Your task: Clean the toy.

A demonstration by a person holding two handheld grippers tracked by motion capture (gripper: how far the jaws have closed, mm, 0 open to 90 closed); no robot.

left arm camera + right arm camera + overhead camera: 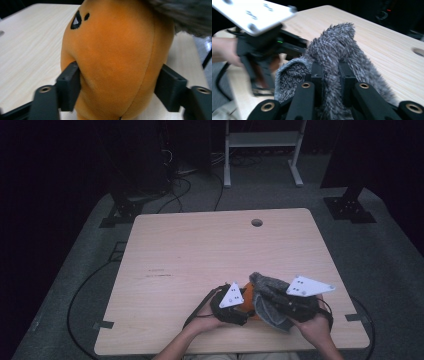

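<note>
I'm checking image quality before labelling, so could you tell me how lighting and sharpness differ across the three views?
High view: table evenly lit, surroundings nearly black, detail soft. Left gripper view: orange plush toy sharp and bright, grey fuzzy cloth blurred at the top. Right gripper view: cloth fibres crisp, the left gripper smeared and out of focus.

A pale wooden table (pixel 200 250) with a round hole (pixel 257 222) at one o'clock stands on grey carpet (pixel 395 265); a white frame (pixel 262 150) and dark stands (pixel 127 200) behind, at twelve o'clock.
</note>
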